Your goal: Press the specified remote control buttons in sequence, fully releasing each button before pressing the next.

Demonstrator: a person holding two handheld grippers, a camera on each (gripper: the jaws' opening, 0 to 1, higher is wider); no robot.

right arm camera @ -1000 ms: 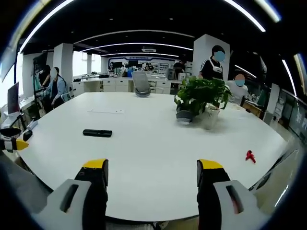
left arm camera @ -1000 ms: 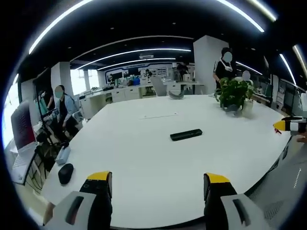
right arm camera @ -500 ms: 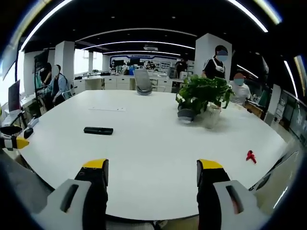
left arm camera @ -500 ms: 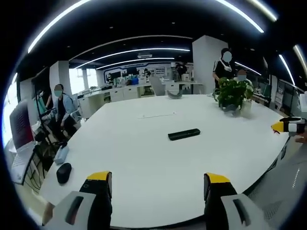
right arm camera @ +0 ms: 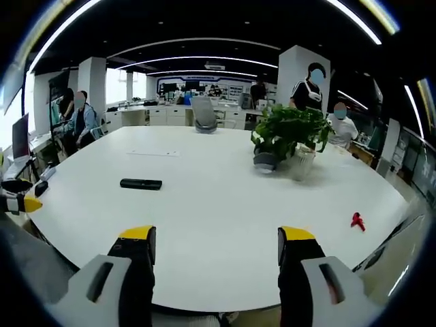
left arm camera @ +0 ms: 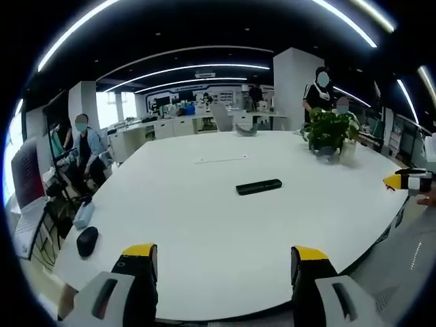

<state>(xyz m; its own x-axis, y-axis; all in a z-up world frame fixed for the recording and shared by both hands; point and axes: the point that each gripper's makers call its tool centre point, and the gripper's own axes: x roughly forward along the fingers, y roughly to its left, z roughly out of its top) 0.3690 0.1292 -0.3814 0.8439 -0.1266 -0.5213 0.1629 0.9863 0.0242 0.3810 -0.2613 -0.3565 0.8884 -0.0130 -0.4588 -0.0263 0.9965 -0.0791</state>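
Note:
A black remote control [left arm camera: 259, 186] lies flat near the middle of the big white table [left arm camera: 204, 225]; in the right gripper view the same remote [right arm camera: 141, 184] lies left of centre. My left gripper [left arm camera: 225, 262] hovers over the near table edge, well short of the remote, open with nothing between its yellow-tipped jaws. My right gripper [right arm camera: 216, 246] is also open and empty at the near edge, with the remote ahead and to its left. The right gripper's yellow tip [left arm camera: 402, 180] pokes in at the right of the left gripper view, and the left gripper's tip [right arm camera: 20, 203] shows at the left of the right gripper view.
A potted plant [right arm camera: 289, 136] stands at the table's far right, with a small red object [right arm camera: 355, 220] nearer the right edge. A black mouse [left arm camera: 86, 241] and a pale case [left arm camera: 83, 213] lie at the left edge. A paper sheet [left arm camera: 219, 160] lies beyond the remote. People stand and sit around.
Both views have shifted a little with my hands; the remote sits slightly lower-left in the left gripper view. Nothing on the table has moved, and both grippers stay open.

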